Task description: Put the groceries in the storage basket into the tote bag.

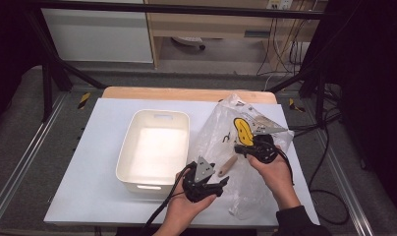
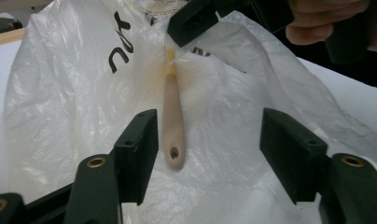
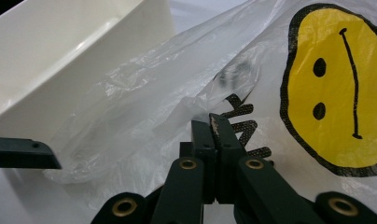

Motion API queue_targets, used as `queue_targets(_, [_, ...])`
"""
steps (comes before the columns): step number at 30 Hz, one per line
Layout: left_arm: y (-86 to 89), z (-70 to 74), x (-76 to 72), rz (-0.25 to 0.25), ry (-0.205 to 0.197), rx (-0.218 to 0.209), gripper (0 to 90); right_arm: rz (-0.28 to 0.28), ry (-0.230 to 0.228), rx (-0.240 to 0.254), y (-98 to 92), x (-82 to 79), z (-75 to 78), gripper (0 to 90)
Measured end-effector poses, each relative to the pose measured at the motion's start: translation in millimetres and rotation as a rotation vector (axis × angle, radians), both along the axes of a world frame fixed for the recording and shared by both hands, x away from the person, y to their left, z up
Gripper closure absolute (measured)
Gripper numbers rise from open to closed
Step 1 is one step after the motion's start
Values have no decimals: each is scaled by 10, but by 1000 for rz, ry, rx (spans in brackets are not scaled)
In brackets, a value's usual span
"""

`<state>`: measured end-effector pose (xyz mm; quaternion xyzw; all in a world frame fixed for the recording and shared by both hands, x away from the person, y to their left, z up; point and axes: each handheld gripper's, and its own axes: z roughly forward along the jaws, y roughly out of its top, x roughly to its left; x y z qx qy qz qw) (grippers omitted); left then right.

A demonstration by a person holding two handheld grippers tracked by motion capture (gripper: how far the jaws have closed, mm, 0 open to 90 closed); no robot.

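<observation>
Gripping plastic bag [image 3: 168,116]: right tongs [image 3: 213,122] clamped on film | left tongs [image 2: 207,149] wide, nothing pinched | wooden handle [image 2: 172,126] beside bag, head veiled.

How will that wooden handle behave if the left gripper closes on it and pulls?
The wooden handle looks stiff, smooth and tapered, so it may slip between the pads. Its far end sits inside the thin plastic bag, which would probably drag and crumple along rather than resist.

Bag [image 1: 245,147]: clear/whitish plastic w/ yellow smiley face, black outline + black lettering. Handle [image 2: 173,126] sticking out of bag: pale beige wood, yellowish where it enters the bag. Bin [image 1: 132,147]: cream-white. Bench [image 1: 88,167]: pale white top, tan wood edge at back. Both tools [image 1: 225,181] [image 1: 237,148]: black jaws, brass-coloured rivets.
</observation>
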<state>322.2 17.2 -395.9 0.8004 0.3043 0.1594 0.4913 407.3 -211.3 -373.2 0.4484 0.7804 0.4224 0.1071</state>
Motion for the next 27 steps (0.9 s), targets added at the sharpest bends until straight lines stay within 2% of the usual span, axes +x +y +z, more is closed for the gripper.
queue_targets(3, [66,27,9,16,-13,-3,327,-6,2,0,-10,-11,-39,900])
queue_targets(5, [107,32,34,20,10,-20,307,-7,7,-1,-15,-12,-74,900])
queue_targets(8, [162,49,64,72,-3,-18,197,-14,19,-7,-32,-9,-120,900])
queue_targets(9, [180,55,72,79,-7,-21,186,-14,22,-9,-37,-8,-135,900])
queue_targets(11, [209,67,91,87,-8,-26,181,-15,28,-7,-34,-9,-155,900])
queue_targets(16, [279,119,128,100,-2,-52,150,-3,28,-40,5,-16,-220,900])
queue_targets(21, [378,216,163,122,-21,-39,115,5,41,-67,48,-34,-307,900])
queue_targets(27, [557,345,232,159,-15,-32,108,12,36,-100,101,-58,-357,900])
